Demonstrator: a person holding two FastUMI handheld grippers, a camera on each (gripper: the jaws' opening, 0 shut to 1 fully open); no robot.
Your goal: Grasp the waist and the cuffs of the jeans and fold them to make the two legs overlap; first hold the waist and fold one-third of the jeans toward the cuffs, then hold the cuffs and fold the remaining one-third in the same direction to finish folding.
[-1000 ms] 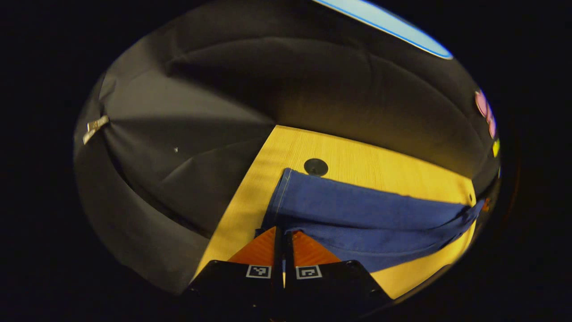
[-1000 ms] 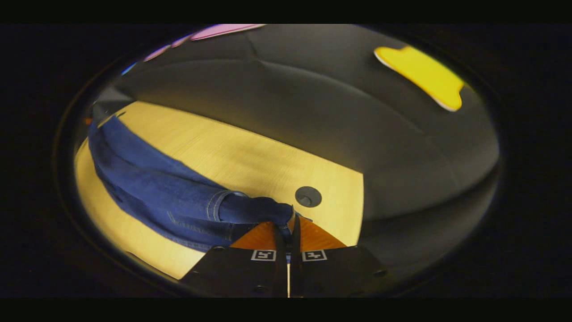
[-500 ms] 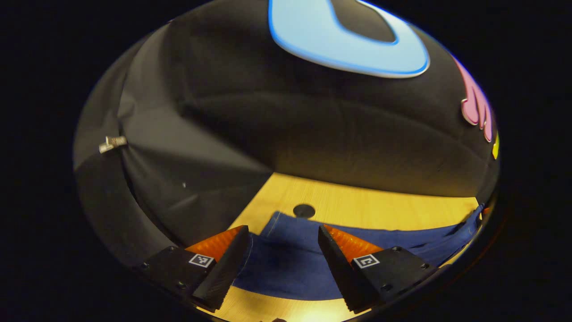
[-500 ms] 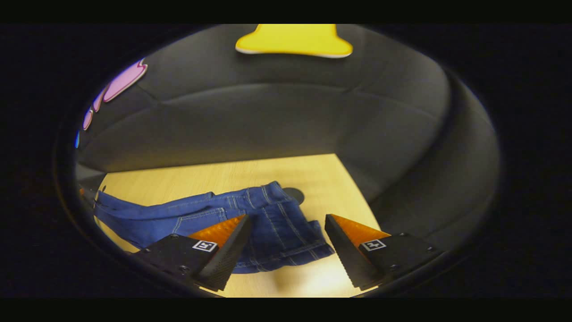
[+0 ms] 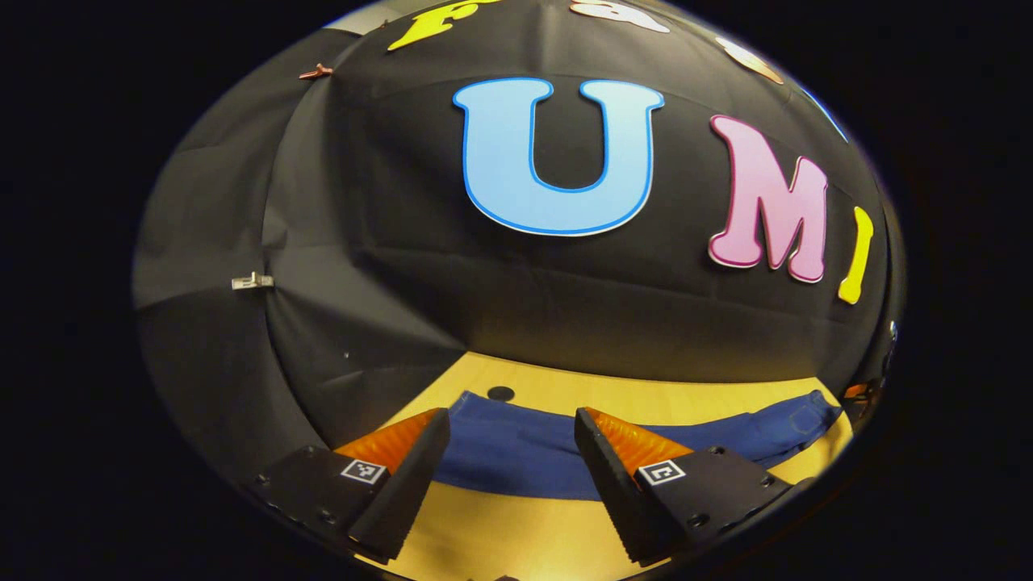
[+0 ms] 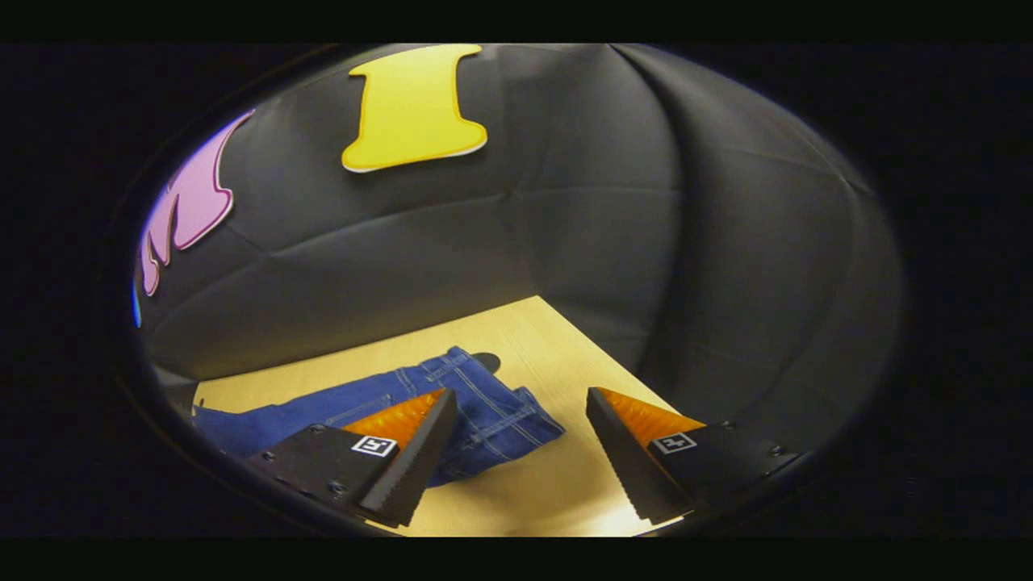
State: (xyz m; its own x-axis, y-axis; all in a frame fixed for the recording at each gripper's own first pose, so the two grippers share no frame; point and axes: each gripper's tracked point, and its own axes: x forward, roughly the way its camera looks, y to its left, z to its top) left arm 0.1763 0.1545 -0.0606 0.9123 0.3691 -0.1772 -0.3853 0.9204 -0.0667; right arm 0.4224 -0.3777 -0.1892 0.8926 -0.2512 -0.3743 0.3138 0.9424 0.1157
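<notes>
1. Both tools are up off the work. The left gripper [image 5: 508,476] has its jaws spread wide with nothing between them, hovering above the table [image 5: 516,541].
2. Same on the other side: the right gripper [image 6: 520,452] is wide open and empty, looking down at the table from above.
3. The jeans [image 5: 524,448] lie flat on the table in a long band, the legs apparently already lying one on the other. In the left gripper view the cuff end [image 5: 472,411] sits just beside a small dark hole [image 5: 500,393] in the tabletop.
4. In the right gripper view the waist [image 6: 492,407] shows its stitched seams and band, bunched a little at the near corner, with the rest of the jeans running off to the left.
5. Handling call: denim is soft and floppy but fairly heavy, and it will sag and drag between two pinch points. It is not slippery and not fragile.
6. Best hold, I judge: pinch through both layers at the two corners of the thick waistband for the first one-third fold toward the cuffs.
7. Risk: catching just the top layer, which would pull the legs apart.
</notes>
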